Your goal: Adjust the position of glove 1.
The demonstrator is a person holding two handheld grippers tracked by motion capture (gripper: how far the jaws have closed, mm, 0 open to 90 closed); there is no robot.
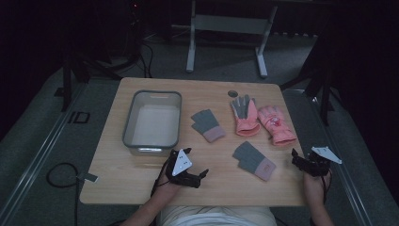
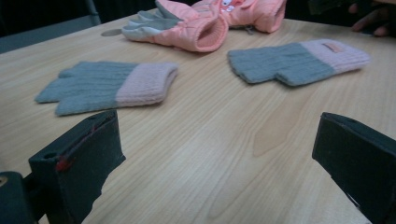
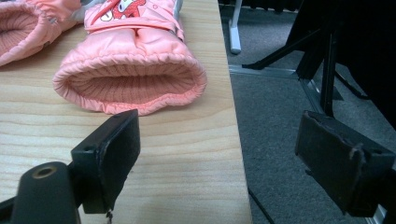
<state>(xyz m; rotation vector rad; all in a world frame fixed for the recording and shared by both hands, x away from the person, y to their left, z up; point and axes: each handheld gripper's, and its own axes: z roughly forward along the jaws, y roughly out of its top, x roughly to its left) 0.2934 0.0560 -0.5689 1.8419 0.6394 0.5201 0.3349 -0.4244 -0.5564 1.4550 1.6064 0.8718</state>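
My left gripper (image 1: 200, 175) sits low over the counter (image 1: 141, 181) near its near edge, jaws wide, nothing between them. My right gripper (image 1: 301, 162) hangs at the counter's right edge near the near right corner, jaws wide and empty; one jaw is over the wood, the other over the floor (image 3: 289, 140).

Four gloves lie out. A grey glove (image 1: 254, 160) with a pink cuff lies near the near edge, between the two grippers. A second grey glove (image 1: 207, 125) lies mid-counter, just right of the bin (image 1: 128, 127). Pink glove A (image 1: 245, 116) lies palm up, toward the far edge. Pink glove B (image 1: 277, 124) touches A on its right; its open cuff faces my right gripper, close in front of the jaws.
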